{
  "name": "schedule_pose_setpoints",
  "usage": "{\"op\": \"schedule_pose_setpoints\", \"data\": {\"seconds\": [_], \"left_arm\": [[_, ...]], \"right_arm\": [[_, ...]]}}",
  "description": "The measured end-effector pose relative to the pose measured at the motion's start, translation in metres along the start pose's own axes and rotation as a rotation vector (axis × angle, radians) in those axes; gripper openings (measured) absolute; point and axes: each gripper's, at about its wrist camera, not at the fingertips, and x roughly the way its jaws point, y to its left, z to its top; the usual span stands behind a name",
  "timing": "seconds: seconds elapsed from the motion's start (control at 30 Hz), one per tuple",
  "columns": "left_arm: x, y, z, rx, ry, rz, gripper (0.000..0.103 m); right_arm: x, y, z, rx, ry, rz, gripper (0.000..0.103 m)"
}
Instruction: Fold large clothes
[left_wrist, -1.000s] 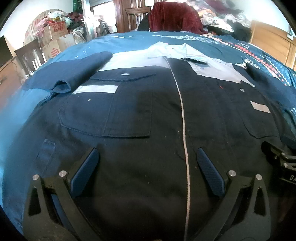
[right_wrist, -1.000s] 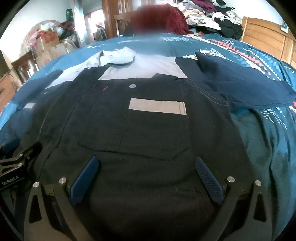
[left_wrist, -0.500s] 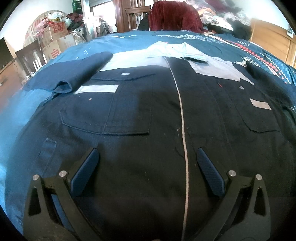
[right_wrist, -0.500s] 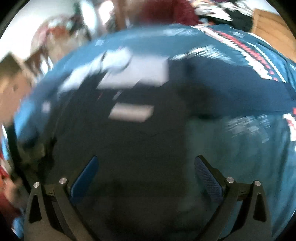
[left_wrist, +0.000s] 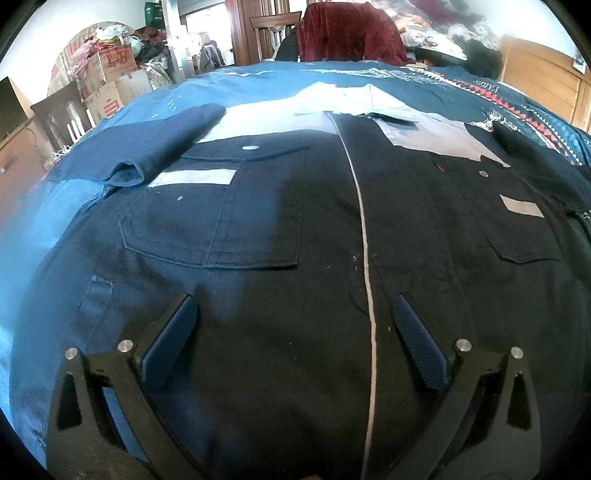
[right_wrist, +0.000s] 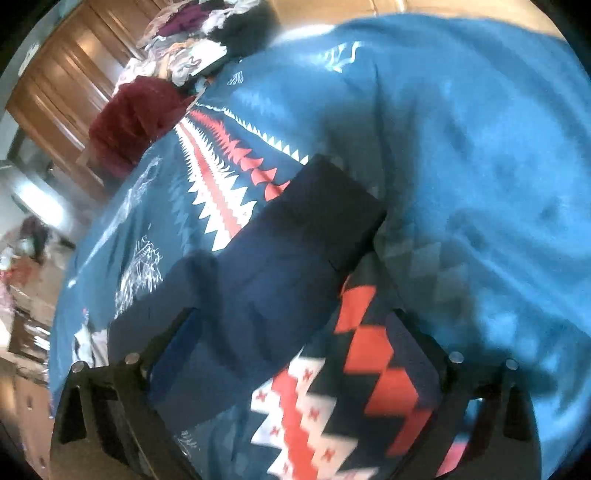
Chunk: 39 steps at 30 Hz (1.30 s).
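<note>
A large dark navy work shirt (left_wrist: 280, 229) lies front-up and flat on a blue bedspread (left_wrist: 258, 79), its pale collar (left_wrist: 354, 101) at the far end and a chest pocket on each side. Its left sleeve (left_wrist: 147, 151) is folded in over the shoulder. My left gripper (left_wrist: 295, 332) hovers open over the lower front, nothing between its fingers. In the right wrist view the shirt's right sleeve (right_wrist: 258, 266) stretches out over the patterned bedspread (right_wrist: 480, 166). My right gripper (right_wrist: 291, 354) stands open just above that sleeve and the red-and-white pattern (right_wrist: 340, 391).
A wooden chair draped with a dark red garment (left_wrist: 347, 33) stands past the bed's far end. Cardboard boxes (left_wrist: 114, 81) and clutter pile up at the far left. A wooden headboard (left_wrist: 543, 85) rises at the right, with a heap of clothes (right_wrist: 192, 48) beyond.
My right gripper has swung fast to the right, off the shirt's front and out over the right sleeve. My left gripper has held still.
</note>
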Motion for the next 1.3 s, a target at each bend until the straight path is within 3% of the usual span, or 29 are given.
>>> {"op": "schedule_pose_setpoints", "data": {"seconds": [0.17,0.3,0.4,0.57,0.7,0.8,0.87,1.0,1.3], "left_arm": [[0.0,0.0,0.0,-0.001,0.0,-0.002,0.103],[-0.001,0.0,-0.001,0.0,-0.001,0.0,0.103],[0.0,0.0,0.0,-0.001,0.0,0.0,0.103],[-0.001,0.0,0.0,-0.001,-0.001,-0.002,0.103],[-0.001,0.0,0.0,-0.002,0.001,-0.002,0.103],[-0.001,0.0,0.0,-0.001,0.0,0.0,0.103],[-0.001,0.0,0.0,-0.001,0.0,0.0,0.103],[-0.001,0.0,0.0,-0.001,0.0,-0.001,0.103],[-0.001,0.001,0.0,-0.001,0.0,-0.001,0.103]], "right_arm": [[0.013,-0.025,0.008,0.067,0.0,-0.015,0.097],[0.01,-0.023,0.003,0.072,-0.028,-0.044,0.09],[-0.014,0.001,-0.024,0.012,-0.086,-0.06,0.095],[-0.043,0.076,-0.12,-0.154,-0.11,-0.145,0.099],[-0.039,0.126,-0.201,-0.329,-0.114,-0.212,0.1],[-0.016,0.134,-0.235,-0.396,-0.068,-0.281,0.1],[-0.004,0.128,-0.253,-0.401,-0.037,-0.31,0.102],[0.002,0.12,-0.278,-0.462,-0.125,-0.333,0.103],[0.001,0.12,-0.282,-0.461,-0.155,-0.332,0.103]]}}
